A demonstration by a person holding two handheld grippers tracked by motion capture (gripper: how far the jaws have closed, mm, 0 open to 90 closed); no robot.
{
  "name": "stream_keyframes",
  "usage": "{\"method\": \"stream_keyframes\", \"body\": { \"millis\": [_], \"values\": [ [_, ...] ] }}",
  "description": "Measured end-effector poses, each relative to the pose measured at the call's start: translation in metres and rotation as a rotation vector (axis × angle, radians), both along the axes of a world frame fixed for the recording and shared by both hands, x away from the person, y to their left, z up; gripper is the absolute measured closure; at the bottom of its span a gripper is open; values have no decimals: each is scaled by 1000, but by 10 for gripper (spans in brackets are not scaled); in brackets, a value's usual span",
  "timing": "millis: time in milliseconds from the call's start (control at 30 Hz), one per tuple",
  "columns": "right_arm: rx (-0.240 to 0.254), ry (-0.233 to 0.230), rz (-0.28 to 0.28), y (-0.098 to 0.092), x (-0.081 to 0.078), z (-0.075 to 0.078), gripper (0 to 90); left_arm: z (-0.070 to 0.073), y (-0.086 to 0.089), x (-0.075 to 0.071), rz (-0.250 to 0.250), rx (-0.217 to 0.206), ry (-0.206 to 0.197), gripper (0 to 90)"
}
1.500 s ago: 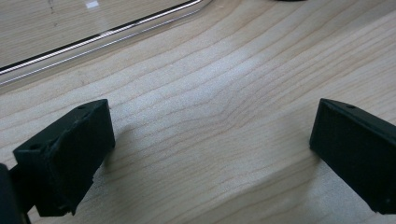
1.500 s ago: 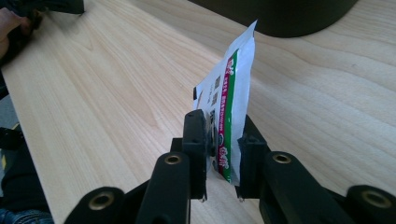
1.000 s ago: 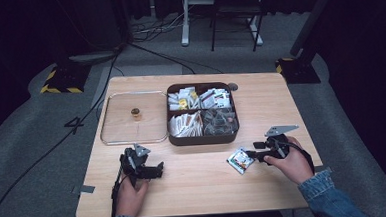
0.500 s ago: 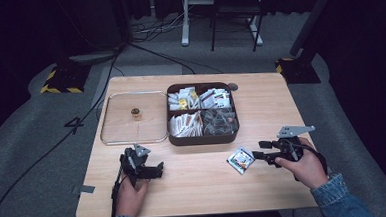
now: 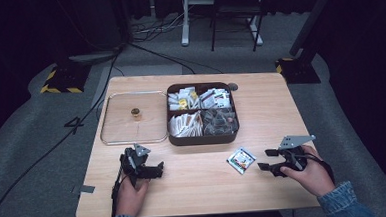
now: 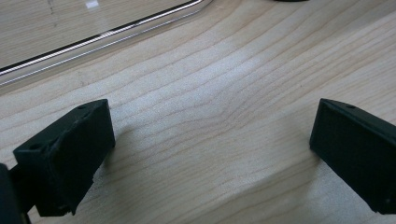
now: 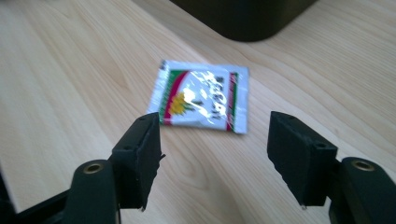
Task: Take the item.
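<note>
Packet, small shiny white with red-green print [image 7: 201, 99], flat on pale wooden table [image 5: 195, 181], near-right of dark compartment box [image 5: 203, 138]. Right gripper [image 7: 215, 158] jaws apart, just short of packet. Left gripper [image 6: 210, 149] agape, idle. Risk: thin foil slides, jaws scrape wood, miss edge.

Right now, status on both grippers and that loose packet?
Left gripper open, empty, resting on table. Right gripper open, empty, aimed at packet. Packet flat on table beside tray, ungripped. Nothing in between.
</note>
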State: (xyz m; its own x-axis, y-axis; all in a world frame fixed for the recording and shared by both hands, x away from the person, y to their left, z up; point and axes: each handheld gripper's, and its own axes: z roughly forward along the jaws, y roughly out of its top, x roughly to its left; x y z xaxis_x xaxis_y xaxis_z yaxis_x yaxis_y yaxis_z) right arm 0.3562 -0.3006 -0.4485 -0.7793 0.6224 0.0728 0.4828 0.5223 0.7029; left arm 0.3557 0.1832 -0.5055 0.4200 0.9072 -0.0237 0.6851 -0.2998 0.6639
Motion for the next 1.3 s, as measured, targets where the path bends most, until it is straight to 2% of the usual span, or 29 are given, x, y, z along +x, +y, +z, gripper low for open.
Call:
{"method": "stream_keyframes", "body": {
  "millis": [200,367,533,667,800,933,967,1033,1067,1300],
  "values": [
    [-27,16,-25,-12,3,-20,343,0,0,0,0,0,0,3],
    [-31,0,-20,-18,4,-30,328,0,0,0,0,0,0,3],
    [-39,-5,-14,-18,1,-39,323,0,0,0,0,0,0,3],
    [-39,-42,-9,-17,-2,-43,322,0,0,0,0,0,0,3],
    [-34,-43,-7,-14,-2,-48,311,0,0,0,1,0,0,3],
    [-24,-62,-8,-12,-3,-51,274,0,0,0,1,-1,0,3],
    [-26,-68,-9,-11,-3,-51,248,0,0,0,0,0,0,3],
    [-21,-83,-24,-10,-3,-55,128,0,0,0,0,0,1,3],
    [-20,-83,-27,-9,-2,-56,110,0,0,0,0,0,0,3],
    [-35,-74,9,-6,-2,-57,36,0,0,0,0,0,0,3]
  ]
}}
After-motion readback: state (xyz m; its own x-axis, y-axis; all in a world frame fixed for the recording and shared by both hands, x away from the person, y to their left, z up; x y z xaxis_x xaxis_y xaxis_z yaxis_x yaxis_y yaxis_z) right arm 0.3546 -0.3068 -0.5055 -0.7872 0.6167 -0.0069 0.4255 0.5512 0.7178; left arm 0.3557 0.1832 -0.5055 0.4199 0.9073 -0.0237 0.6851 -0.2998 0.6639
